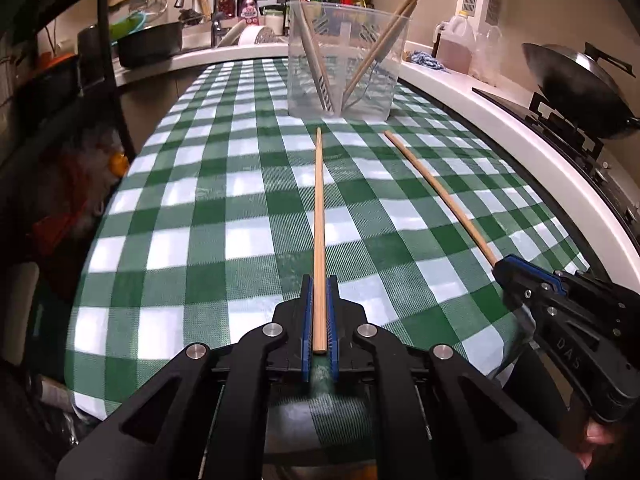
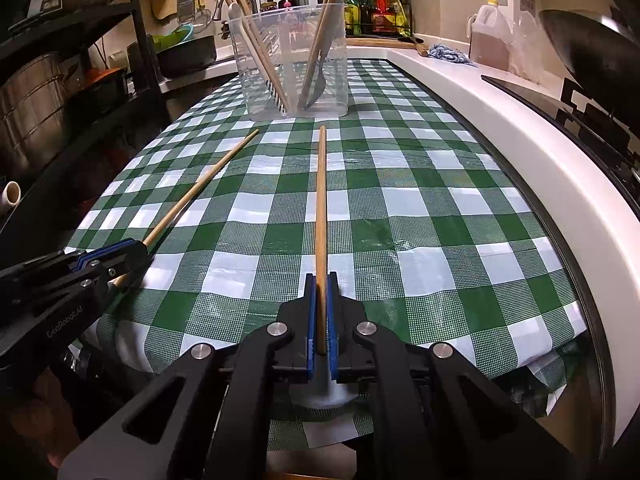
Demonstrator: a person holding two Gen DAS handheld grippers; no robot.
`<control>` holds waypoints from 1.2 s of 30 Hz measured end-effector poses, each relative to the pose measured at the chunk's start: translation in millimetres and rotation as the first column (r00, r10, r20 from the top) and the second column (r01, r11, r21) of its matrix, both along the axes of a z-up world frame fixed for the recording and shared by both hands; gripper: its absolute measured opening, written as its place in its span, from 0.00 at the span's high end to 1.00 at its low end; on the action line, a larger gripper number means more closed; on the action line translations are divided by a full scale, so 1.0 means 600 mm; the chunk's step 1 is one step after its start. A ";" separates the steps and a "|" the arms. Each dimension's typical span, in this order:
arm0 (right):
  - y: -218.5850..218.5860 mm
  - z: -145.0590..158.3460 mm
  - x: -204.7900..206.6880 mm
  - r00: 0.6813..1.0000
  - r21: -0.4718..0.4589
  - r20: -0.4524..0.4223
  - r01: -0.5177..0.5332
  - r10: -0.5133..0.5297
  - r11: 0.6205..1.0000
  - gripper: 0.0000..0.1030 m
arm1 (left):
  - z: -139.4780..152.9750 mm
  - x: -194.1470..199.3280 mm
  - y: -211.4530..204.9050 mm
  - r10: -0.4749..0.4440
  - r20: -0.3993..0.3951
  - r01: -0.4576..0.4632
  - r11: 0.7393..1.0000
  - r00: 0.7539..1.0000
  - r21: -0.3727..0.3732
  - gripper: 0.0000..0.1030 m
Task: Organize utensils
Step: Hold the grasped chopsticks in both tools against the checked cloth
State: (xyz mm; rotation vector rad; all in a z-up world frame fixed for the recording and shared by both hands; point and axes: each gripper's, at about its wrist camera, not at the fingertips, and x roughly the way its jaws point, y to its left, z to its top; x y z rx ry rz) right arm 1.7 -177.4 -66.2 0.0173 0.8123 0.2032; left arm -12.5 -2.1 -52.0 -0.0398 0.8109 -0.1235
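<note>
Two long wooden chopsticks lie pointing away across the green checked tablecloth. My left gripper is shut on the near end of the left chopstick, its blue pads pressing both sides. My right gripper is shut the same way on the right chopstick. Each wrist view shows the other gripper too: the right gripper with the right chopstick, the left gripper with the left chopstick. A clear plastic container at the far end holds several chopsticks and utensils.
A white counter edge runs along the right, with a black wok on a stove and a jug behind it. A sink with a faucet and a dark pot are at the back left. Dark shelving stands left.
</note>
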 end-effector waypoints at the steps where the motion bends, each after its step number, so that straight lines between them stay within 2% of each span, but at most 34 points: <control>1: 0.000 0.000 0.000 1.000 0.001 0.001 0.000 0.000 1.000 0.94 | -0.003 0.000 -0.002 -0.005 -0.005 0.005 1.000 1.000 0.005 0.93; 14: 0.002 -0.003 0.002 1.000 -0.011 0.024 0.002 -0.002 1.000 0.93 | -0.005 -0.011 -0.012 -0.004 0.021 0.003 0.999 1.000 0.047 0.93; 21: -0.013 -0.002 0.008 0.999 -0.012 0.009 0.035 -0.035 0.999 0.95 | -0.002 -0.015 0.000 0.026 0.022 -0.026 0.999 0.999 0.029 0.94; 36: -0.014 -0.004 0.005 0.999 -0.013 0.024 0.035 -0.035 0.999 0.94 | -0.005 -0.014 -0.009 0.025 0.031 -0.027 0.998 0.999 0.049 0.93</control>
